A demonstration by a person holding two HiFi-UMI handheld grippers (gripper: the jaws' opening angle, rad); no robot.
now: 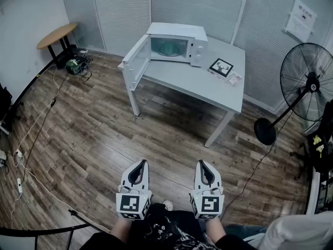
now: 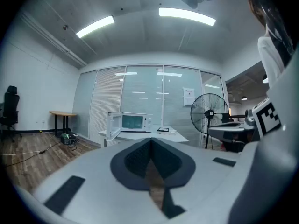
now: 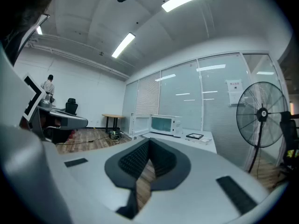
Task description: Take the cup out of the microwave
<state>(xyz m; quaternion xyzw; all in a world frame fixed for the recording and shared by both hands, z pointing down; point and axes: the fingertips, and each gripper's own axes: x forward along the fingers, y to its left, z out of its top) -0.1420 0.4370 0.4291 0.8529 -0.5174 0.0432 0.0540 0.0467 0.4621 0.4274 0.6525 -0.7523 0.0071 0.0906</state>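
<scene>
Cup: only a pale greenish shape (image 1: 169,47) shows inside the open microwave (image 1: 193,41), too small to tell form or handle; can't confirm it is the cup. It sits mid-cavity, far from both grippers.

Near: left gripper (image 1: 139,163) and right gripper (image 1: 203,164) are side by side, low and close to the person's body, both pointing roughly level toward the table. Left fingers are pressed together at the tips, nothing between them. Right fingers are pressed together too, and empty.

Middle: wide wood floor (image 1: 104,139) lies between the grippers and the white table (image 1: 208,87). Loose cables (image 1: 36,124) trail along the left side. A fan cord (image 1: 255,173) runs across the floor on the right.

Table: the microwave stands at the back left corner. Its door (image 1: 136,61) is swung out to the left, at the table's left edge, leaving the cavity mouth facing the person. A framed picture (image 1: 221,66) lies to the right of the microwave, with a small card (image 1: 234,78) just beside it. The table's front part is bare.

Sides: standing fan (image 1: 307,82) is to the right of the table, apart from it. A green device (image 1: 74,65) with wires lies on the floor at left, below a round wooden side table (image 1: 56,35).

Far: blinds wall behind the table, with a paper notice (image 1: 301,19) at right.
</scene>
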